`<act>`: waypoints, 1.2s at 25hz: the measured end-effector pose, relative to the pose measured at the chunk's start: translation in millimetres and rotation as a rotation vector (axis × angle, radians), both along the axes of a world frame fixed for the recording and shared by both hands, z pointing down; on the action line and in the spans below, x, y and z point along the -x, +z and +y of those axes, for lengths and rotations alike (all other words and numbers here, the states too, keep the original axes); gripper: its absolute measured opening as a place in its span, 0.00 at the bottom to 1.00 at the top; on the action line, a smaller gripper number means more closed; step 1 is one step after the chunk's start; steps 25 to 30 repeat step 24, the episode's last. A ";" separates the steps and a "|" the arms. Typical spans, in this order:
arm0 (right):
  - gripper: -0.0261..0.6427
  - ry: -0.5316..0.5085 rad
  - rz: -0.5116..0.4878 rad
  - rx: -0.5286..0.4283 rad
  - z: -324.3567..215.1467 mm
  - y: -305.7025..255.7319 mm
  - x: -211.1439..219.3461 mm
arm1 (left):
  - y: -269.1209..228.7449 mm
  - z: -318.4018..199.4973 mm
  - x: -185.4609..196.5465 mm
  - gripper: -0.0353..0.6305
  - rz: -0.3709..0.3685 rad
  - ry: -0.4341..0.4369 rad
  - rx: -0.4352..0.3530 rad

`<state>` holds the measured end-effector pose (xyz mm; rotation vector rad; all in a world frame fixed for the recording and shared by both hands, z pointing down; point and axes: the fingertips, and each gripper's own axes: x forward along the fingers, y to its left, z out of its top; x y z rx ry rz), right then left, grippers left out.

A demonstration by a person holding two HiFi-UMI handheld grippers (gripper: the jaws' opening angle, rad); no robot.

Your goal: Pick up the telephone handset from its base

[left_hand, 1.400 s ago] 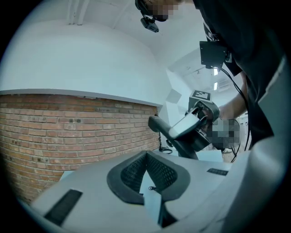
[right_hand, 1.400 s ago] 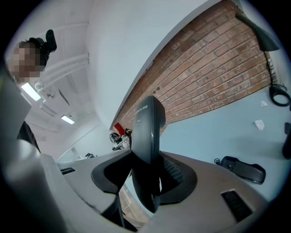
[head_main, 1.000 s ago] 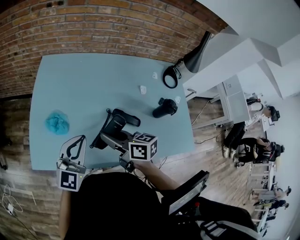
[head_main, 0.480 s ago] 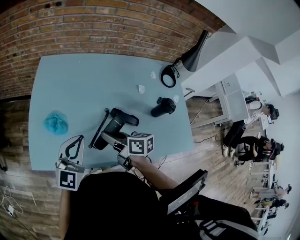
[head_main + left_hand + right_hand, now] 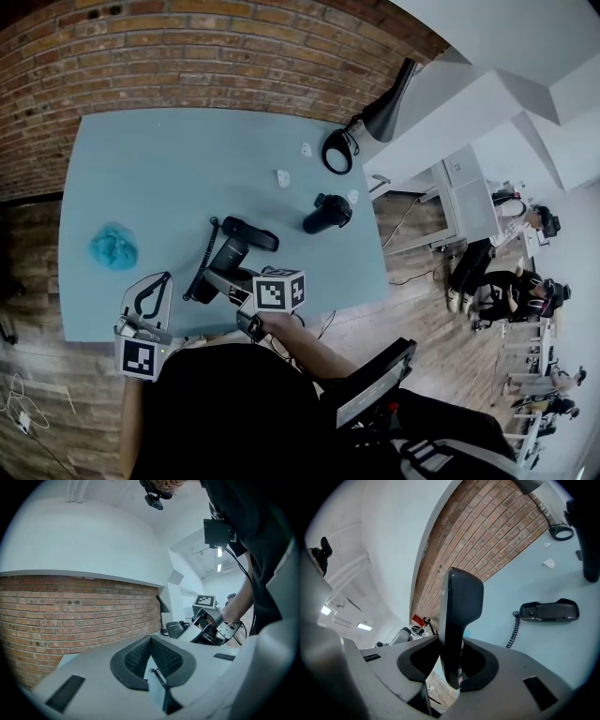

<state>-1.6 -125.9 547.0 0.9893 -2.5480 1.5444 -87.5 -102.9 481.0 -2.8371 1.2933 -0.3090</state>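
Between the fingers of the right gripper [image 5: 452, 665] the black handset [image 5: 461, 602] is clamped, apart from its base [image 5: 551, 611], which lies beyond the fingertips on the blue table [image 5: 150, 169], with the coiled cord [image 5: 513, 630] joining them. By my reading the pickup is essentially done. The left gripper [image 5: 151, 641] is closed on nothing

on the table [image 5: 141, 169] the telephone [image 5: 249, 234] lies midway, a crumpled wad [image 5: 113, 246] to its left, a controller [image 5: 328, 215] to its right, a cable loop [image 5: 336, 150] behind.
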 end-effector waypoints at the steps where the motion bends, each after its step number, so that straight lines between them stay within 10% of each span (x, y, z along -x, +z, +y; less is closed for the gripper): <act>1: 0.23 0.005 0.002 0.006 -0.4 2.5 -1.0 | 0.3 -0.2 0.0 0.09 -0.003 0.001 -0.002; 30: 0.23 0.117 -0.095 0.096 -10.9 11.1 -17.3 | 0.8 0.4 -1.9 0.09 -0.015 0.009 -0.008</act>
